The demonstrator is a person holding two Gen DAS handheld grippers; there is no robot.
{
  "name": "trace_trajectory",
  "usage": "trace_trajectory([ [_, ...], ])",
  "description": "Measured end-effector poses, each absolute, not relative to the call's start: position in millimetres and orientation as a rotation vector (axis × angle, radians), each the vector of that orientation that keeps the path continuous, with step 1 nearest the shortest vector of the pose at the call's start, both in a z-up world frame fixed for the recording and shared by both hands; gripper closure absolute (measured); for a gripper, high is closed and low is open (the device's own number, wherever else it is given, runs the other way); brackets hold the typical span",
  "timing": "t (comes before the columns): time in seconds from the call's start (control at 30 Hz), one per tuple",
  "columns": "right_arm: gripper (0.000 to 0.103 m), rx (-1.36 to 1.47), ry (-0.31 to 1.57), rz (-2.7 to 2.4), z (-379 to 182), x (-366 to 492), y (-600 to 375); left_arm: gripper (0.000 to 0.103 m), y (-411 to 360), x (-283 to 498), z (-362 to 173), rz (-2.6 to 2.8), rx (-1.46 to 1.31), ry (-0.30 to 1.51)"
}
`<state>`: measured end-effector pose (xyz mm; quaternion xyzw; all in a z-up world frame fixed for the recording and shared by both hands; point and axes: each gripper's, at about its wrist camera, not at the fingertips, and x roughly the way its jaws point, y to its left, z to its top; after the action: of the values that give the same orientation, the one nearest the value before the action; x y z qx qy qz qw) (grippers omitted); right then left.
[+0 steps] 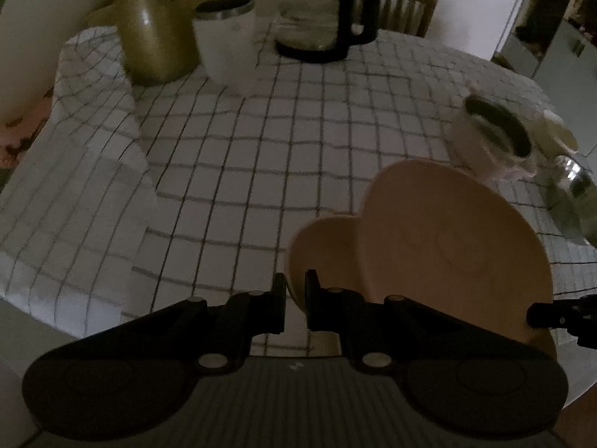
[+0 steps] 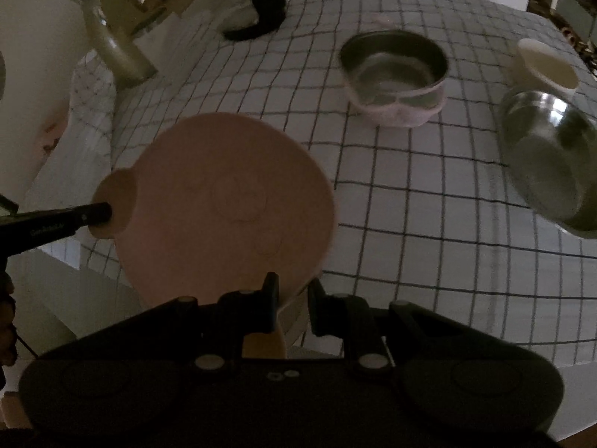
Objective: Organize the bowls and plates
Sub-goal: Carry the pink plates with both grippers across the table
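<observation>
A peach plastic plate (image 1: pixel 440 246) with round ear tabs is held tilted above the checked tablecloth. My left gripper (image 1: pixel 296 287) is shut on one ear tab at the plate's left edge. My right gripper (image 2: pixel 293 295) is shut on the plate's (image 2: pixel 224 209) opposite rim. The left gripper's finger shows in the right wrist view (image 2: pixel 56 224), on the ear. A pink-based bowl with a dark inside (image 2: pixel 395 78) stands on the cloth beyond. A steel bowl (image 2: pixel 552 156) lies at the right. A cream cup (image 2: pixel 544 67) is behind it.
A gold vase (image 1: pixel 149 26), a white mug (image 1: pixel 227 41) and a glass coffee pot with black handle (image 1: pixel 324 15) stand at the far side. A glass bottle (image 2: pixel 112 48) is at far left. A wooden chair (image 1: pixel 406 3) is behind the table (image 1: pixel 224 171).
</observation>
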<state>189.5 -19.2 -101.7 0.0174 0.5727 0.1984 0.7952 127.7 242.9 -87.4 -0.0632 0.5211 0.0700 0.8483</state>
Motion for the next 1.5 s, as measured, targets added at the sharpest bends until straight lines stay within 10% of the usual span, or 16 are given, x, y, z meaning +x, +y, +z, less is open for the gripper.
trace_trajectory([
  [1.5,0.071,-0.029,1.317,0.452,-130,174,-3,0.088,249,91,-126,0.140,-0.093,1.204],
])
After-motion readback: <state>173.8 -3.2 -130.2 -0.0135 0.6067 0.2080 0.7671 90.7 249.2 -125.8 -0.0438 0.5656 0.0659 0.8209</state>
